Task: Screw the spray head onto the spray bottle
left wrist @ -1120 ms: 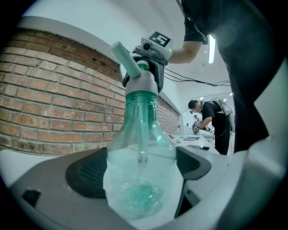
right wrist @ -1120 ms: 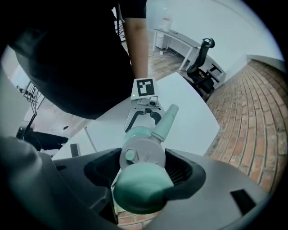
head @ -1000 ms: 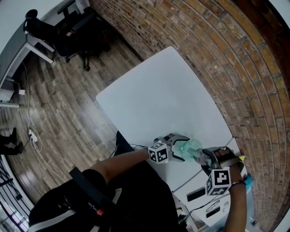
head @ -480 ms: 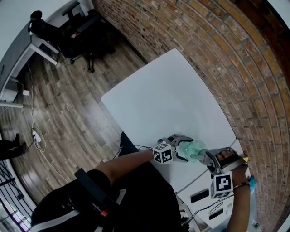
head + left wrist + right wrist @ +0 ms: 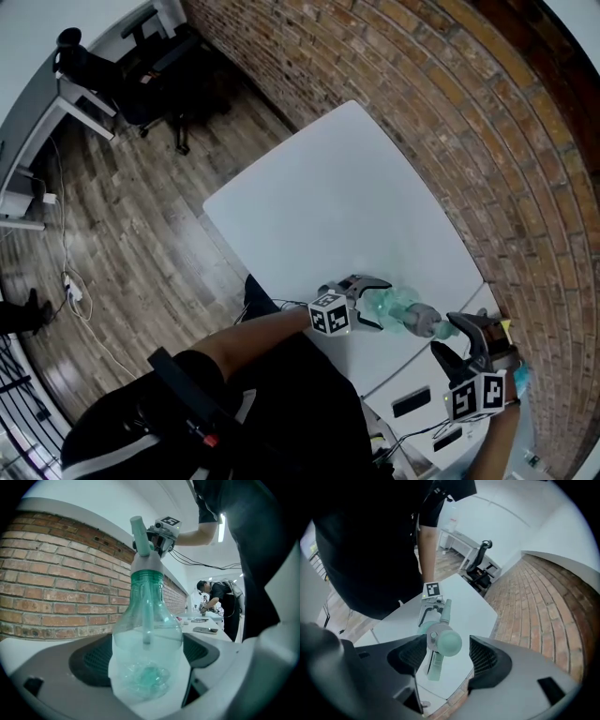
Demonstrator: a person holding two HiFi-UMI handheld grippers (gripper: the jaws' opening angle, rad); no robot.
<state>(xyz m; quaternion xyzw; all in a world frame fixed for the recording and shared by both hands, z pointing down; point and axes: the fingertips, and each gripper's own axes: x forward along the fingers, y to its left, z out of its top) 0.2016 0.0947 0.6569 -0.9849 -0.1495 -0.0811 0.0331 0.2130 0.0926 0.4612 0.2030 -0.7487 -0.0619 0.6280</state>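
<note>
— While the left gripper (image 5: 375, 304) clamps the bottle (image 5: 146, 634) by its body, level over the table (image 5: 328, 206) edge, what's the right gripper (image 5: 450, 658) doing?
— Jaws apart, framing the head (image 5: 443, 641) on the neck; it looks clear of it, I think.

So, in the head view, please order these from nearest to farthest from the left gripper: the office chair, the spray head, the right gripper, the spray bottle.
1. The spray bottle, gripped in the left gripper itself.
2. The spray head, on the bottle's neck, to the right.
3. The right gripper, just past the spray head, lower right.
4. The office chair, on the floor, far upper left.
</note>
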